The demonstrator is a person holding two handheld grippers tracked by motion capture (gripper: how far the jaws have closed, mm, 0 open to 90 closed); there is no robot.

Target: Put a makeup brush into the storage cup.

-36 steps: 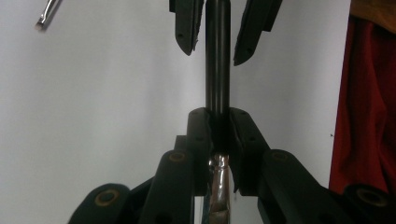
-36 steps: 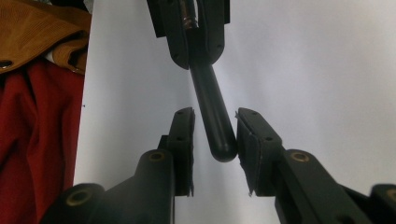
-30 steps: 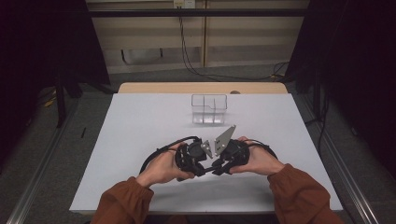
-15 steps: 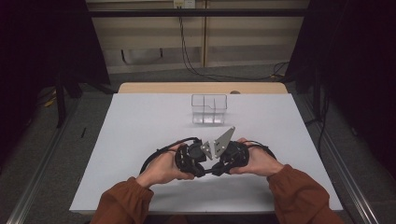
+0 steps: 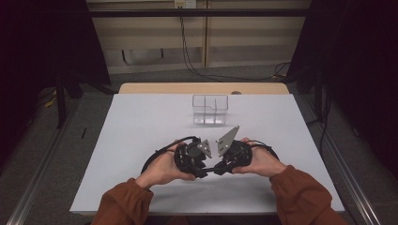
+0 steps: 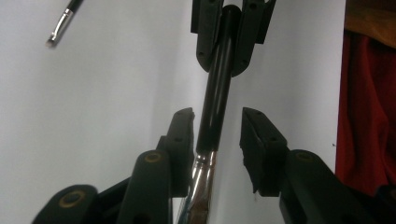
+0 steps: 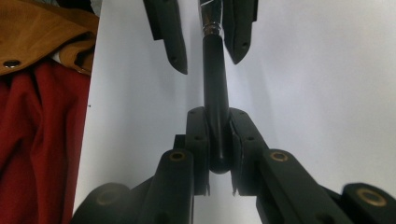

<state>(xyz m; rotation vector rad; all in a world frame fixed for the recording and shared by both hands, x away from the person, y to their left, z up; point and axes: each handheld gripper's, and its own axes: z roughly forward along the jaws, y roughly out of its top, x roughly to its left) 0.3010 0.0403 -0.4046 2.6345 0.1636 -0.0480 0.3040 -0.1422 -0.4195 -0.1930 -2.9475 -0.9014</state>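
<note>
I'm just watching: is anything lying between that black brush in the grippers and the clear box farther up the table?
Nothing visible. The brush is clamped in the right gripper, and the white table up to the clear box is bare. A second brush lies off to one side.

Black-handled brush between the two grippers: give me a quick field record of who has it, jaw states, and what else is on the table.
held thing: black-handled brush with a silver metal ferrule
right gripper: shut on the handle end of the brush
left gripper: jaws have just been opening; pads stand off the brush, which runs between them near the ferrule
hand-over: reads as left to right, likely nearly done
second brush: small one lying on the white table, seen at top left of the left gripper view
container: clear plastic divided box, far side of the table
</note>
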